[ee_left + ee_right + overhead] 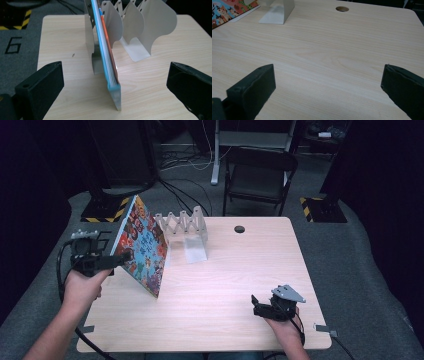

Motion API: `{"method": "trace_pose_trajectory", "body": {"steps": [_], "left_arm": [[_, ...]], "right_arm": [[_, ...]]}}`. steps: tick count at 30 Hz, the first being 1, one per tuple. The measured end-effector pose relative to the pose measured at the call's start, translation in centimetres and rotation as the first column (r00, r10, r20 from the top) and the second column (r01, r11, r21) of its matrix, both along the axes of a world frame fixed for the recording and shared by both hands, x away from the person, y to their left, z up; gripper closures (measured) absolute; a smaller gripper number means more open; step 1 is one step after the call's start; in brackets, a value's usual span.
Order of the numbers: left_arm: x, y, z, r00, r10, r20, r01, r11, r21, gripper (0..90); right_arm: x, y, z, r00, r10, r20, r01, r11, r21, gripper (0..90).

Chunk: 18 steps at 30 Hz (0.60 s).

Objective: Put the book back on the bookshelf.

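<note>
Looks like the picture book (144, 245) is standing on edge in the end slot of the white rack (184, 226), left tool (102, 261) spread wide around its near edge, right tool (265, 307) spread over bare surface (225, 285), so next probably backing off.

Two hand-held grippers, both with jaws spread wide.

The left gripper (102, 261) is held by the left hand (82, 285) just off the table's left edge, jaws pointing right across it, forearm running in from the bottom left. The right gripper (265, 307) sits in the right hand (282, 322) near the front edge toward the right corner, jaws pointing left and low over the surface.
</note>
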State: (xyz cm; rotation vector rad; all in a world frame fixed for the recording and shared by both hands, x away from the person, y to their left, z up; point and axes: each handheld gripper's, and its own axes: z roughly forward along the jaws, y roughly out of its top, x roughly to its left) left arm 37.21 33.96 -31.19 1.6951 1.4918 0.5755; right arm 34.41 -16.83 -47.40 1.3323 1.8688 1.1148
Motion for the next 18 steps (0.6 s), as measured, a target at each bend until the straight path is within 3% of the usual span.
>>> {"method": "trace_pose_trajectory", "body": {"steps": [5,9,18], "left_arm": [[-2.9,0.3,-1.4,0.9989,-0.013,0.044,0.015,0.9987,-0.049,1.2],[-4.8,-0.1,-3.4,0.9972,-0.028,0.070,0.028,0.9996,0.000,1.2],[-6.7,-0.6,-10.2,0.9968,-0.042,0.068,0.042,0.9991,0.000,1.3]], "right_arm": [[0.2,-0.9,0.0,0.9994,-0.036,0.003,0.036,0.9994,0.003,0.0],[0.3,-1.7,0.0,0.9984,-0.057,0.000,0.057,0.9983,0.010,0.0],[0.2,-3.0,-0.2,0.9949,-0.099,-0.023,0.099,0.9951,0.006,0.0]]}}
